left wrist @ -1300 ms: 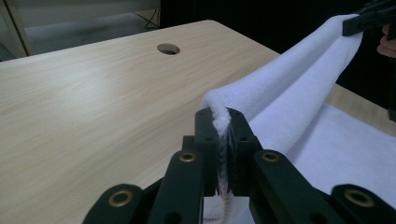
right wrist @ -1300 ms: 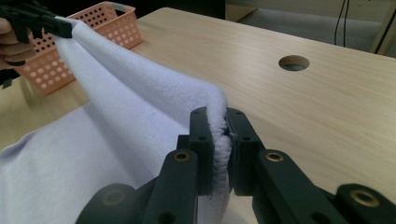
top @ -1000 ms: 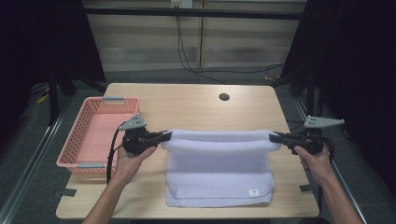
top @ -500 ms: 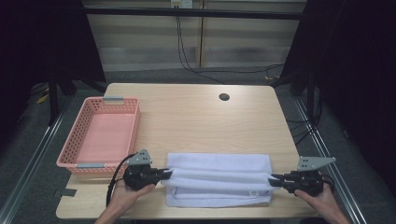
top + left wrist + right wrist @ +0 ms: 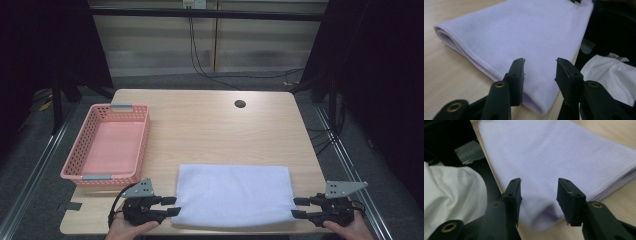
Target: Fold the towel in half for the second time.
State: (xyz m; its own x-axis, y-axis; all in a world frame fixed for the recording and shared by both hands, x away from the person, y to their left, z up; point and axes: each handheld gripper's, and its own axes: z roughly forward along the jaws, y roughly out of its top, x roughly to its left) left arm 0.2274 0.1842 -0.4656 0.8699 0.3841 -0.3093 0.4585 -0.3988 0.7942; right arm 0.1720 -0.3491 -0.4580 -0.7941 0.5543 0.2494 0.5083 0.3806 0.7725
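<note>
A: Any writing or labels legible?

B: None readable. The folded pale lilac terry towel (image 5: 234,194) shows plain cloth, with a stitched hem visible in both gripper views.

A: Surface and room?

B: Light wooden table (image 5: 210,125) with rounded corners and one round dark cable hole (image 5: 240,104) near its far edge. Grey floor around it, dark surroundings at both sides, a pale panelled wall behind with black cables (image 5: 197,55) hanging down.

A: Count.

B: One towel, one pink perforated plastic basket (image 5: 85,150) with grey handle clips, two grippers. The basket sits at the table's left side, apart from the towel.

A: Towel position?

B: Flat at the near edge of the table, folded into a rectangle, between the two grippers.

A: Gripper states?

B: Left black two-jaw gripper (image 5: 170,206): jaws spread apart at the towel's near left corner, clamping nothing. Right black two-jaw gripper (image 5: 298,208): jaws likewise apart at the near right corner, cloth lying between them unclamped.
</note>
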